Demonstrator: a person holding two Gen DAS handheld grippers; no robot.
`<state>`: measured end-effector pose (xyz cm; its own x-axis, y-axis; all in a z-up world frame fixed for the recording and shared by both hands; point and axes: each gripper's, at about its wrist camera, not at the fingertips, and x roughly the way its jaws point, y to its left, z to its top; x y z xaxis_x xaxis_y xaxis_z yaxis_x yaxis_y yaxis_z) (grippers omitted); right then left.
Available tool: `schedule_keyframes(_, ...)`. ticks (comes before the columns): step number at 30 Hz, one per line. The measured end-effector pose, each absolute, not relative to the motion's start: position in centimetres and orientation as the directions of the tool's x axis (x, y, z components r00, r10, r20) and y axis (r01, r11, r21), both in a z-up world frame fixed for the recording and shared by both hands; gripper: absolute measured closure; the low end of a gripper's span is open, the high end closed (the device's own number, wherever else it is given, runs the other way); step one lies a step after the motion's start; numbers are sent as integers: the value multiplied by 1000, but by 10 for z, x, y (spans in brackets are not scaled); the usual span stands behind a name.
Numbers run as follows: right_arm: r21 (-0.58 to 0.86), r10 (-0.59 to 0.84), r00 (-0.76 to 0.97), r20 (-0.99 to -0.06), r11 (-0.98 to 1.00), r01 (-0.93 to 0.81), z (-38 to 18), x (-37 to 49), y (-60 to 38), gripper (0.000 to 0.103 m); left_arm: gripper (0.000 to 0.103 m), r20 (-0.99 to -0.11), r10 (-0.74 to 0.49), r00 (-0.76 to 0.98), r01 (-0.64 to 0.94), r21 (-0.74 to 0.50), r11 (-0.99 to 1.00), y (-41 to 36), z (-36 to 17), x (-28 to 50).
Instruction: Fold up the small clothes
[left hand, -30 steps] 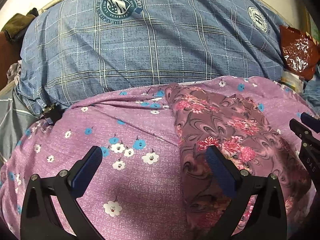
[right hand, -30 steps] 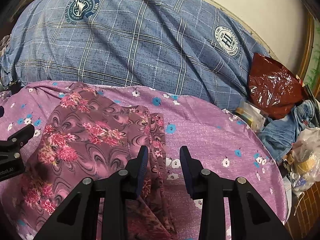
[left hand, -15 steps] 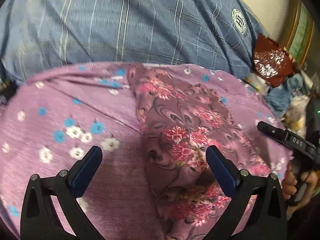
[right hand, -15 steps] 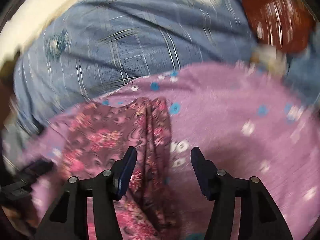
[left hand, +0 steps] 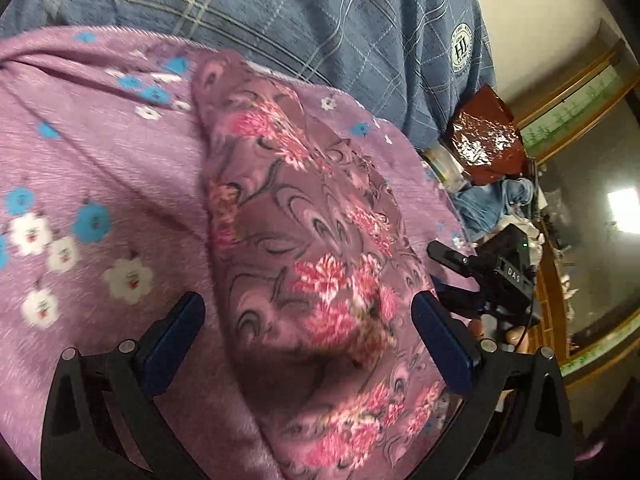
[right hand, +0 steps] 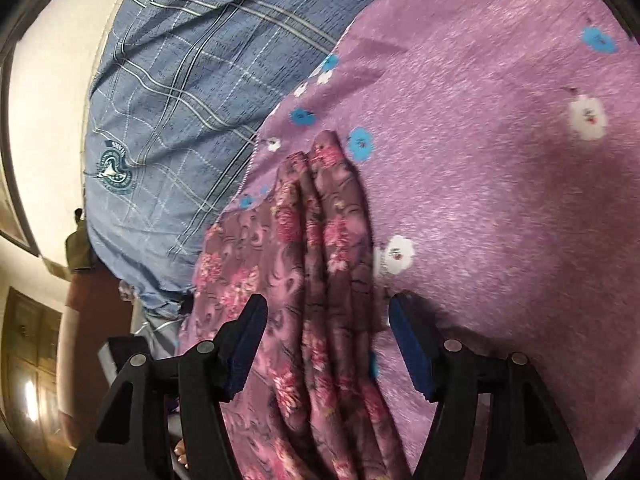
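**Both claws over the floral garment, fold not finished**

I'm looking down both wrist views at the small floral garment [left hand: 320, 264], a mauve piece with pink blossoms lying on the purple flowered bedspread [left hand: 100, 168]. In the right view its cloth is gathered into long ridges [right hand: 320, 240] running from 6 o'clock up to about 12, so I judge one lengthwise fold is in and the piece is narrowed. It is not yet a compact bundle; I reckon a crosswise fold and a tidy-up are left.

My left claw [left hand: 308, 336] stands wide open, nothing in it, with the near part of the garment lying between and beyond its tips. It tilts down toward the bed.

My right claw [right hand: 328, 340] has just been opening and now stands well apart. The ridged cloth runs between the fingers, but neither pad presses on it, so I call it empty. In the left view it sits at 3 o'clock [left hand: 444, 276], by the garment's right edge, tilted down and rolled over.

At 12 o'clock the blue plaid quilt [left hand: 320, 20] is bunched behind the bedspread, and a red foil bag [left hand: 484, 136] sits at 2 o'clock.
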<state>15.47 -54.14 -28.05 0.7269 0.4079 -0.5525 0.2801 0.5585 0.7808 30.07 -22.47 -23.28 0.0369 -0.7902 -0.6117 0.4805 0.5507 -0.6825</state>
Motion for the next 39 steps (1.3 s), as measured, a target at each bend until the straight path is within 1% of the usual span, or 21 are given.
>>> schedule_keyframes(2, 791, 438, 721, -537, 558, 251, -282, 161, -536, 37, 0, -591, -807, 2, 483, -706, 518, -231, -235, 304)
schedule_keyframes(5, 795, 462, 716, -523, 569, 213, -279, 169, -527, 37, 0, -590, -808, -5, 494, -704, 511, -238, -233, 306)
schedule_keyframes(7, 784, 475, 701, -532, 589, 196, -278, 176, -520, 37, 4, -586, -810, -3, 494, -705, 509, -238, -233, 307)
schedule_keyframes(9, 760, 463, 695, -550, 622, 187, -275, 179, -512, 41, 11, -598, -802, 8, 495, -694, 522, -239, -232, 306)
schedule_keyframes(10, 752, 458, 693, -557, 632, 186, -274, 182, -510, 48, 14, -602, -798, 13, 499, -688, 527, -240, -231, 307)
schedule_keyframes(11, 740, 450, 689, -568, 646, 188, -273, 183, -508, 58, 21, -608, -794, 23, 505, -678, 534, -239, -230, 306)
schedule_keyframes(12, 724, 439, 685, -581, 664, 188, -272, 183, -505, 61, 31, -626, -779, 38, 511, -658, 553, -240, -229, 305)
schedule_keyframes(13, 714, 427, 689, -586, 674, 189, -270, 183, -504, 64, 37, -639, -767, 48, 516, -642, 567, -241, -229, 305)
schedule_keyframes(15, 687, 398, 699, -594, 703, 184, -264, 181, -499, 68, 52, -667, -741, 74, 528, -604, 597, -240, -227, 304)
schedule_keyframes(16, 670, 381, 703, -601, 720, 182, -260, 181, -495, 69, 55, -673, -734, 84, 531, -593, 605, -239, -226, 303)
schedule_keyframes(18, 637, 348, 710, -612, 750, 181, -253, 179, -489, 70, 66, -676, -731, 95, 535, -584, 610, -240, -223, 302)
schedule_keyframes(21, 606, 316, 725, -612, 777, 173, -243, 173, -482, 71, 71, -679, -726, 113, 545, -569, 616, -240, -217, 299)
schedule_keyframes(27, 586, 288, 759, -584, 797, 149, -222, 159, -474, 72, 72, -655, -743, 142, 556, -568, 607, -231, -192, 287)
schedule_keyframes(32, 606, 304, 792, -530, 789, 102, -202, 144, -464, 72, 72, -638, -748, 181, 566, -555, 610, -208, -161, 270)
schedule_keyframes(39, 656, 359, 808, -468, 754, 44, -181, 133, -430, 72, 72, -640, -729, 243, 564, -518, 643, -168, -135, 250)
